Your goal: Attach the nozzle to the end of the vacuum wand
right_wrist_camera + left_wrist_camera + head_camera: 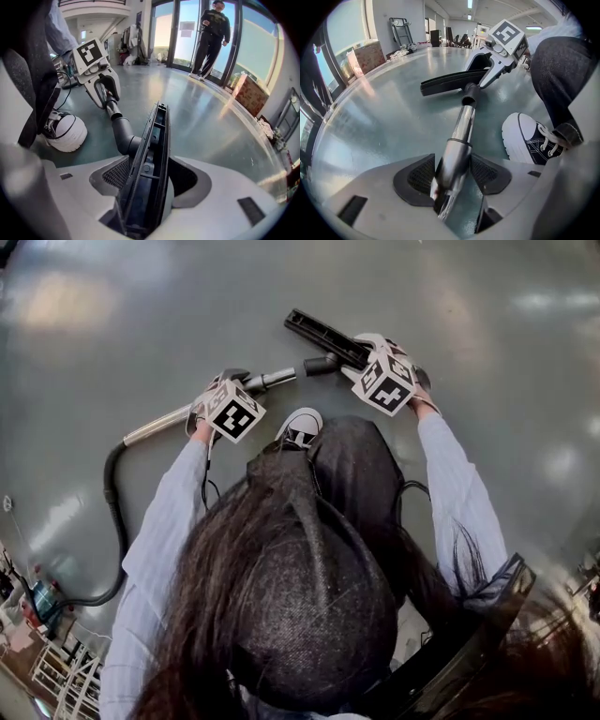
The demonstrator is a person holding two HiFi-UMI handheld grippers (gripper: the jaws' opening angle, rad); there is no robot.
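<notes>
sleeves (pixel 173 512) pale blue | trousers (pixel 352 465) dark | sneaker (pixel 302 425) white-toed | left gripper (pixel 452 171), right gripper (pixel 145 180) — white, marker cubes

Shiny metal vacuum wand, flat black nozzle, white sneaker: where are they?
shiny metal vacuum wand (pixel 461 126), left gripper view, middle of the tube.
flat black nozzle (pixel 152 154), right gripper view, its ribbed underside.
white sneaker (pixel 302 425), head view, its toe cap.

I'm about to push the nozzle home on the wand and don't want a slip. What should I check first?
1. Left gripper shut on wand: ok.
2. Right gripper shut on nozzle: ok.
3. Nozzle lined up with wand end: ok.
4. Joint fully seated: cannot tell.
5. Shoe apart from wand: ok.
</notes>
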